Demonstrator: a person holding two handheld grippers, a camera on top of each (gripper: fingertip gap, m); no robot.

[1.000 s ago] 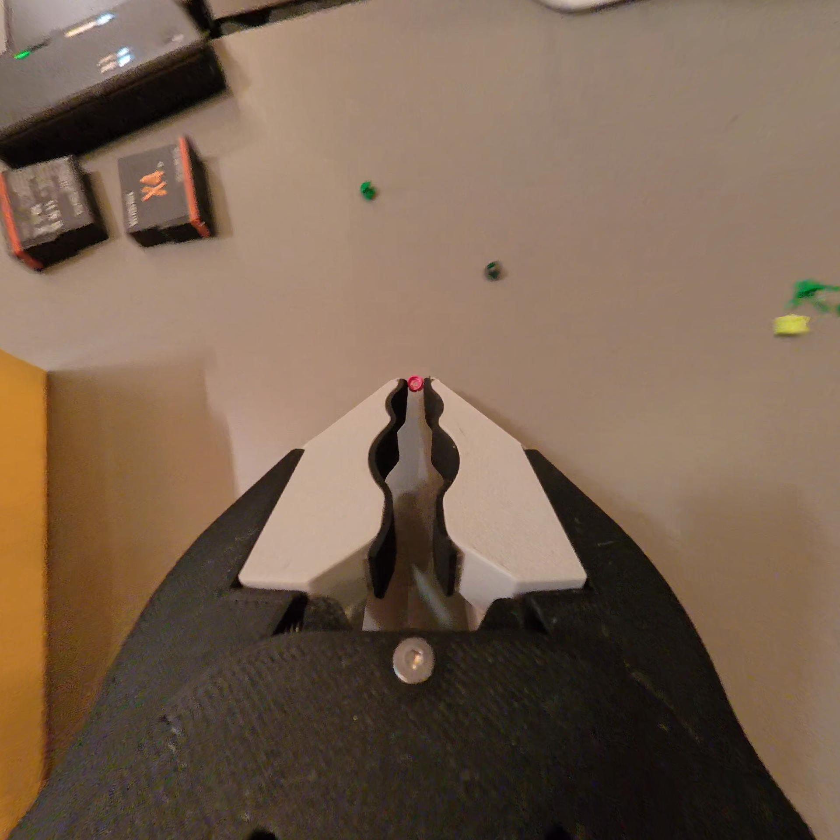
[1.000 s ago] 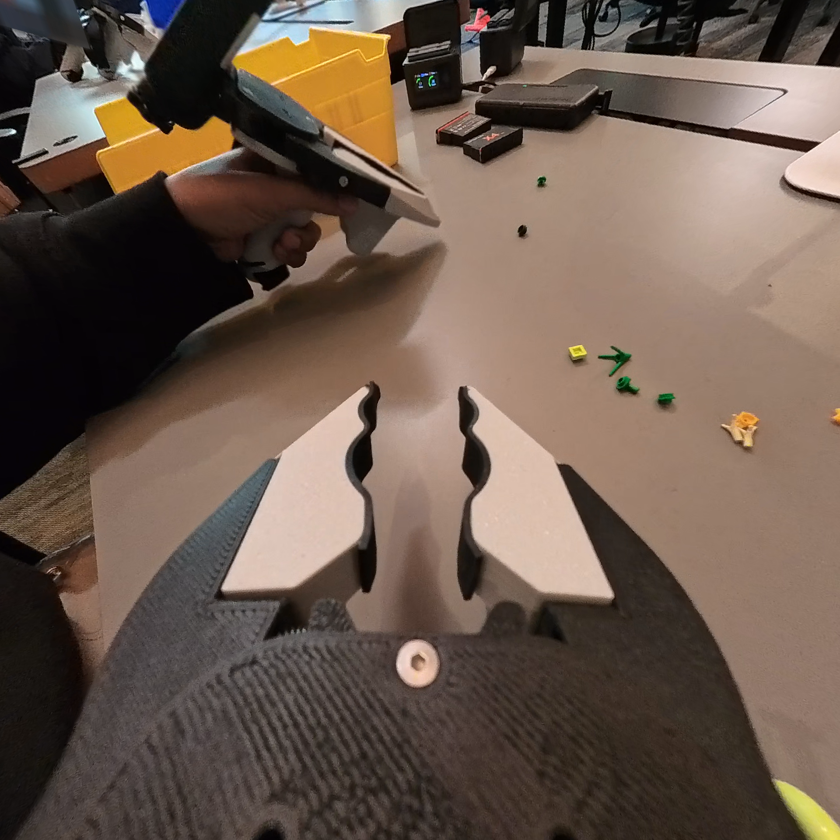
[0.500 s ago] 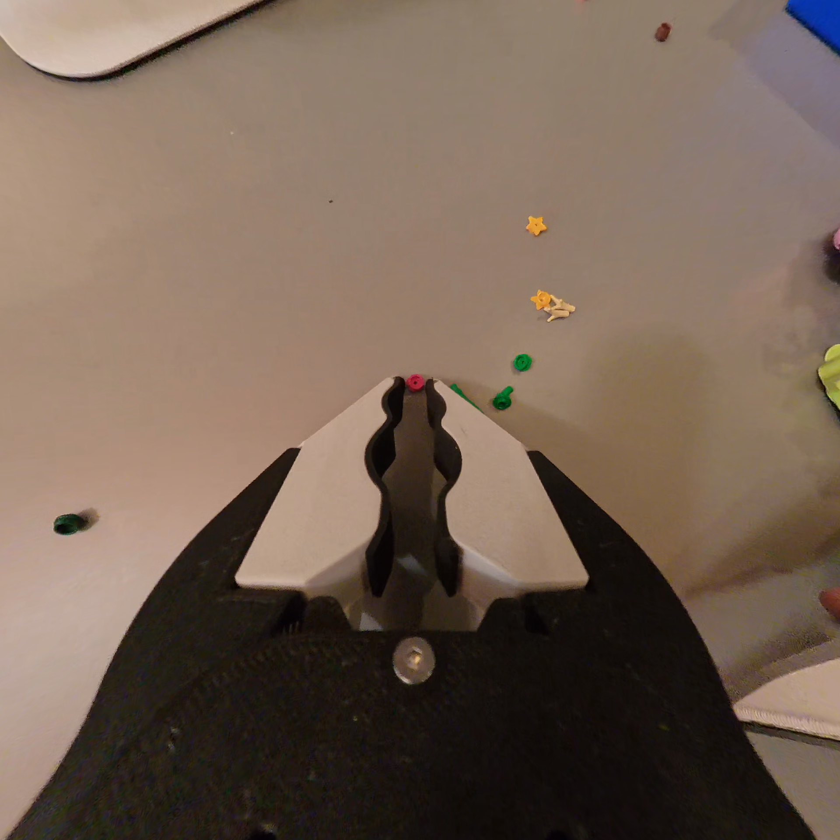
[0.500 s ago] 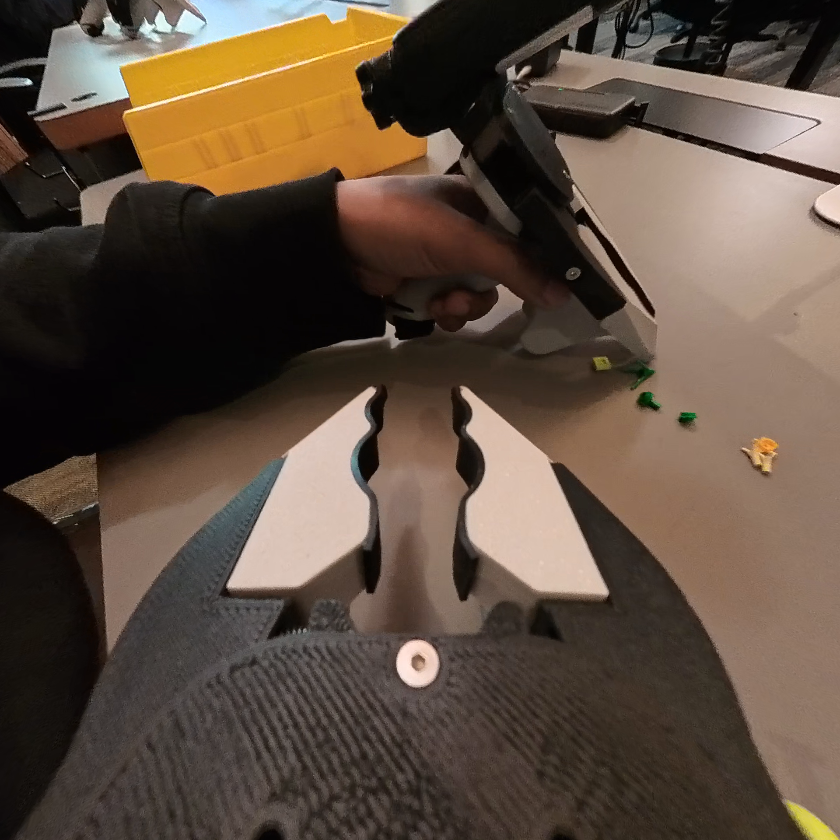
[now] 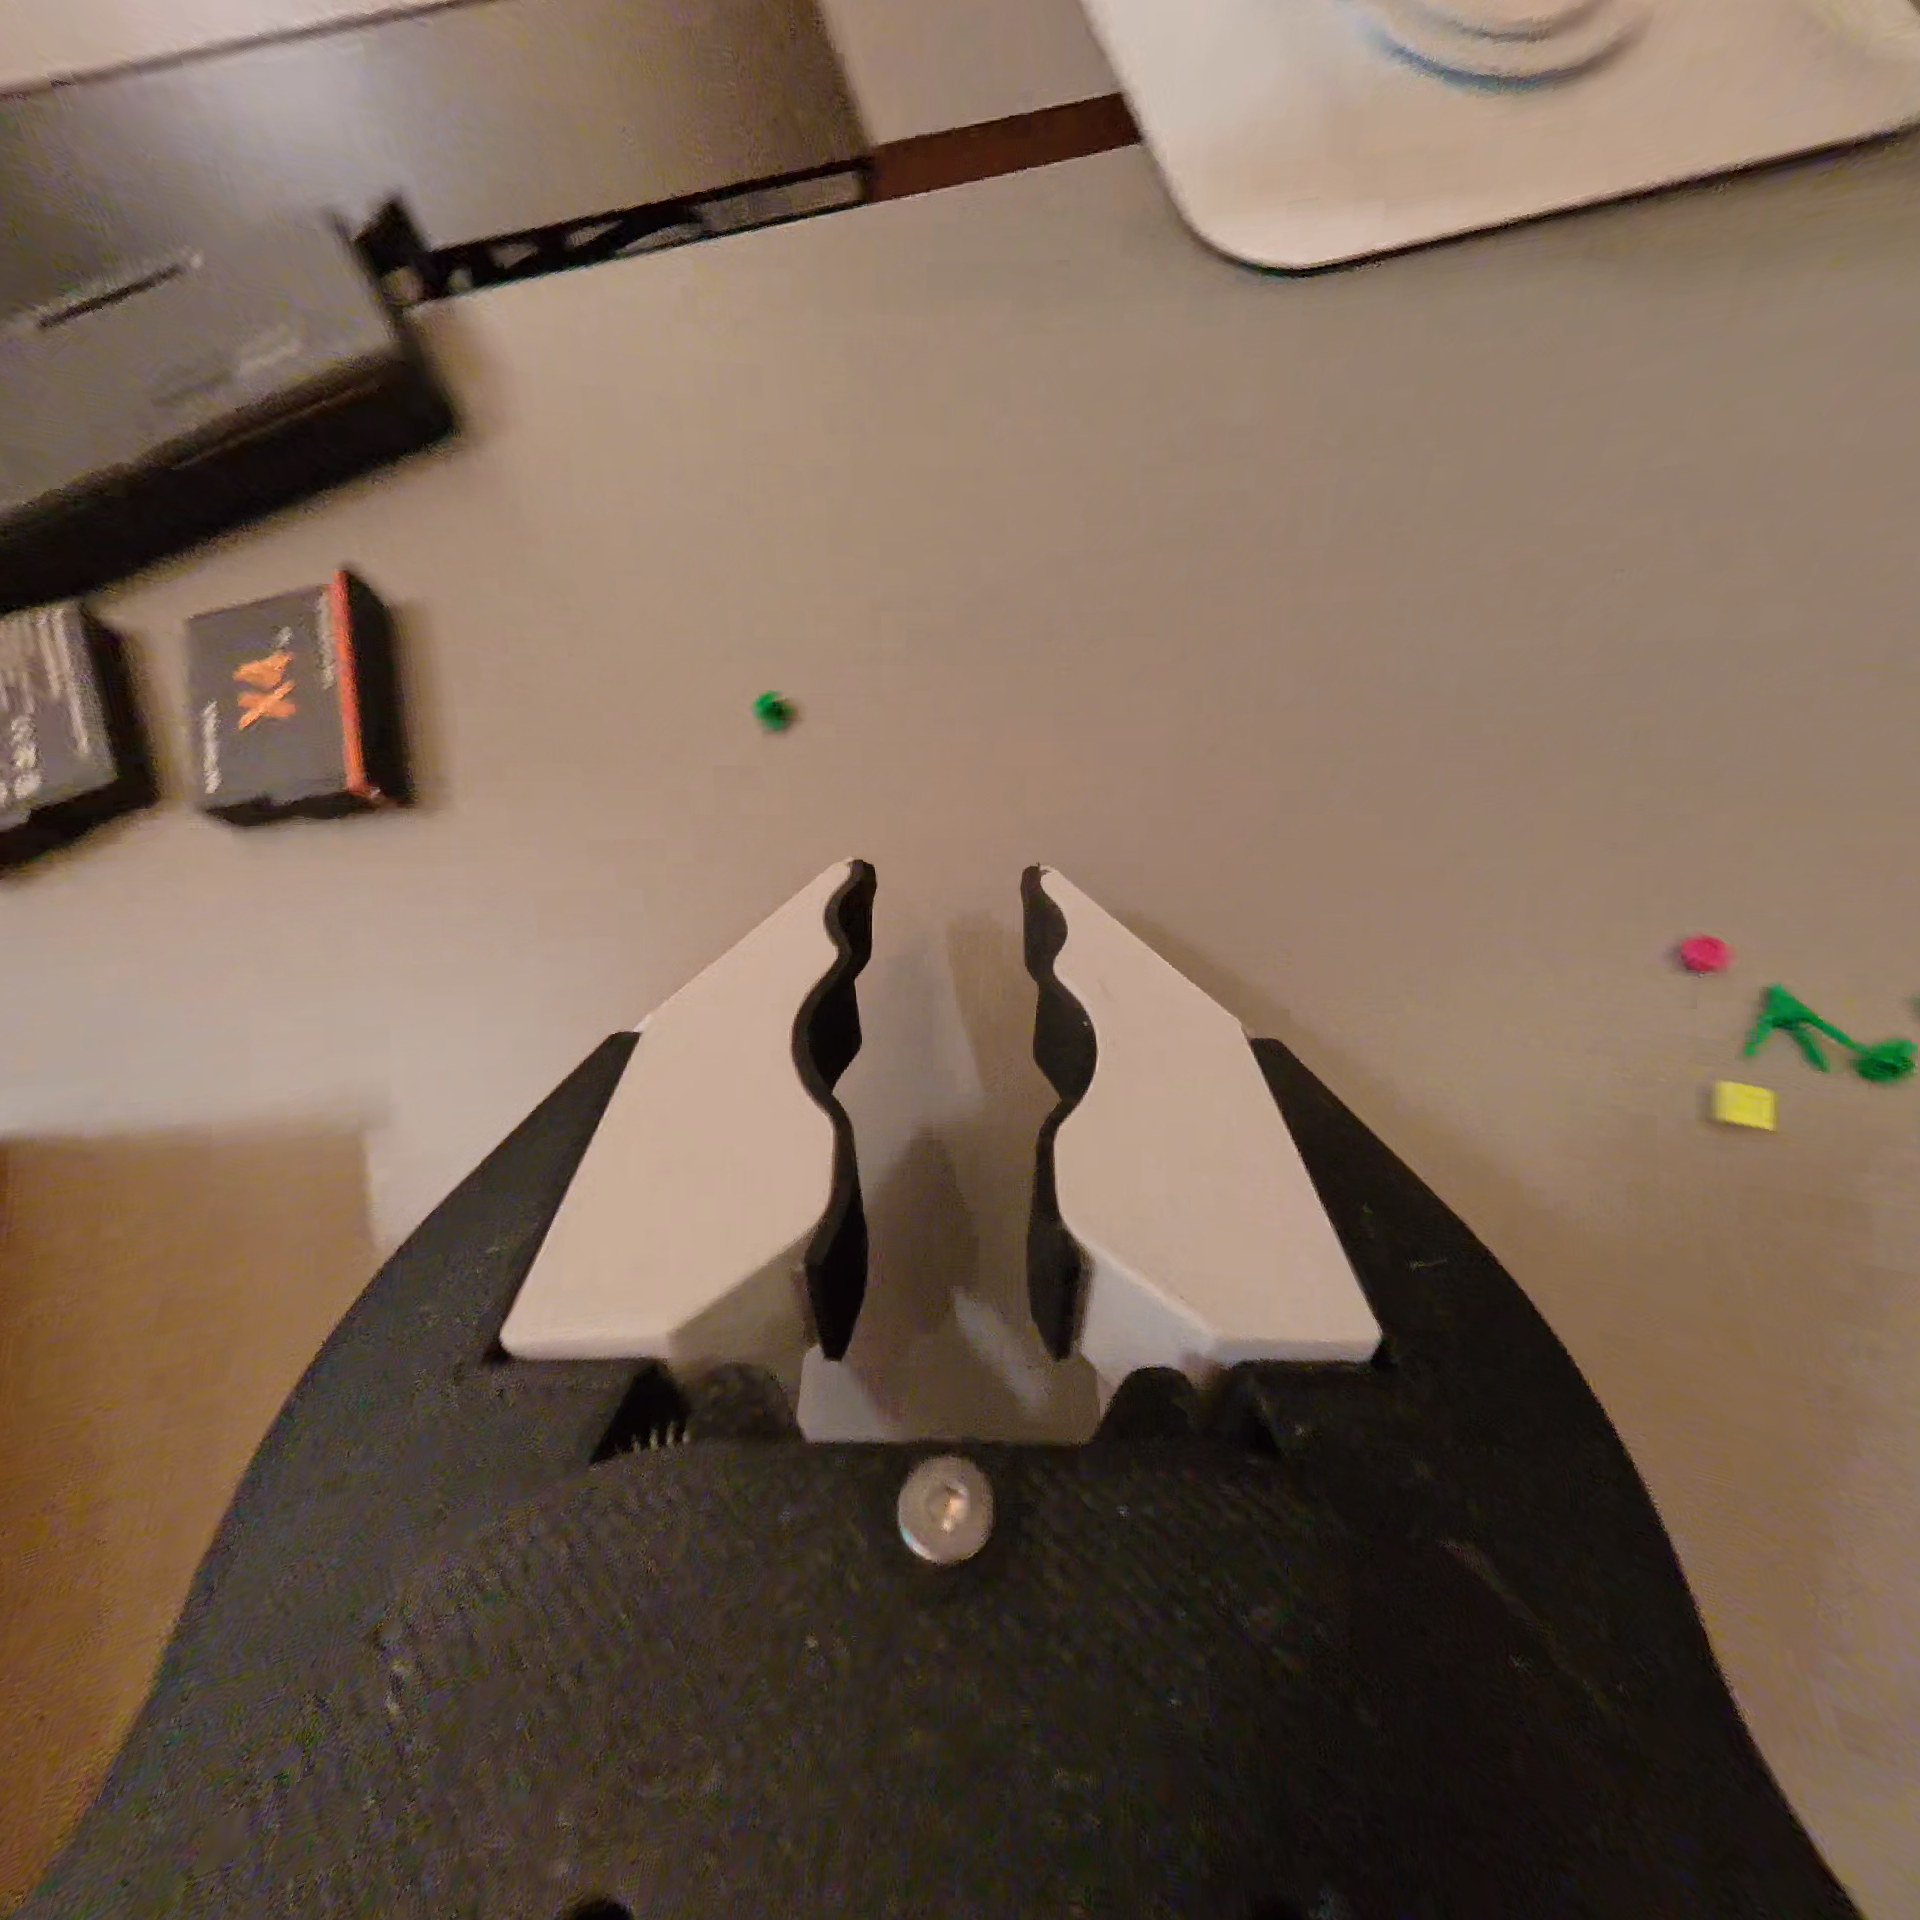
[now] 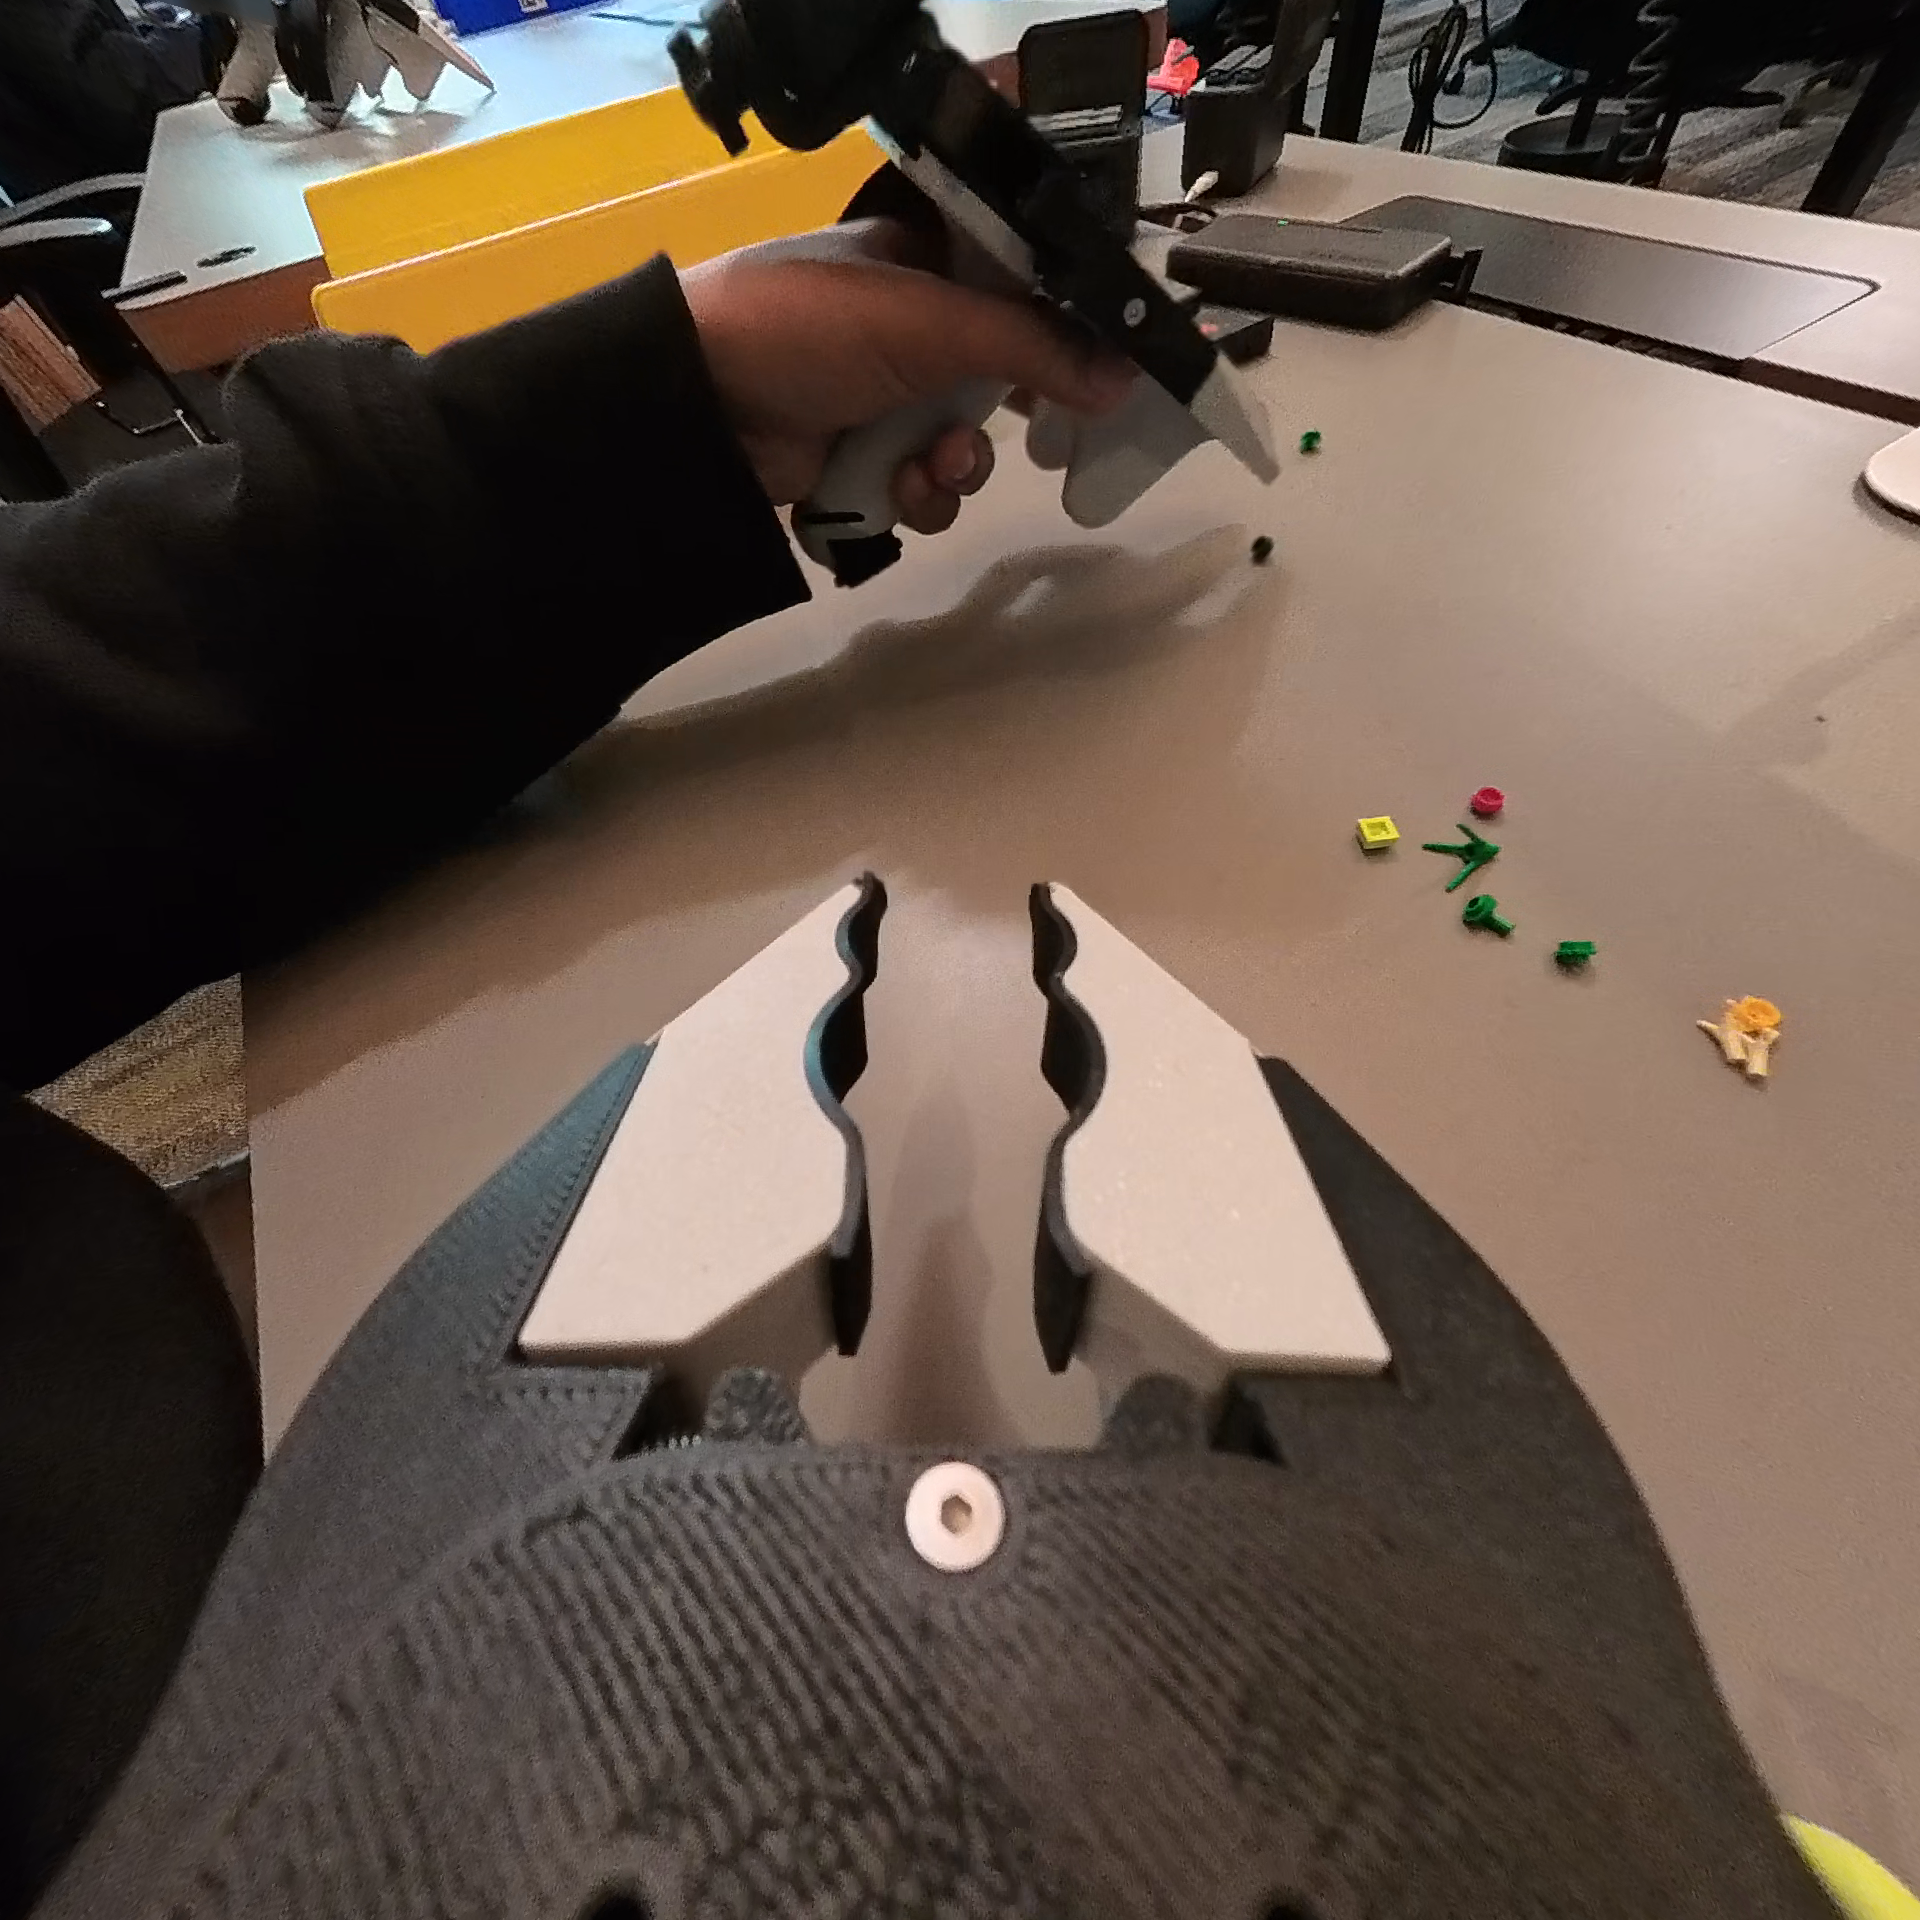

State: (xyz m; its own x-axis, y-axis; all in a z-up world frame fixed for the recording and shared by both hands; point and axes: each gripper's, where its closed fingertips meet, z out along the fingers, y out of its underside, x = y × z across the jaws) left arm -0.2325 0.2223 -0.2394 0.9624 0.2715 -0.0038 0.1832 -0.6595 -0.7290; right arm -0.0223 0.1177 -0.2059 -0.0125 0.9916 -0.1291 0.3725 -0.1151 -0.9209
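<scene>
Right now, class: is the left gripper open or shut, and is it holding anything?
Open and empty: the left gripper shows bare grey table between its separated fingertips.

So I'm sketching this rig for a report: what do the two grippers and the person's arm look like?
Both the left gripper and right gripper have pale grey wedge-shaped fingers with wavy black inner pads, set in a ribbed black printed body with one silver screw. The left one has a white handle. The arm wears a black sleeve.

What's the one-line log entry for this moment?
left gripper: open, empty, above table | right gripper: open, empty | pink piece: on table beside green pieces
</scene>
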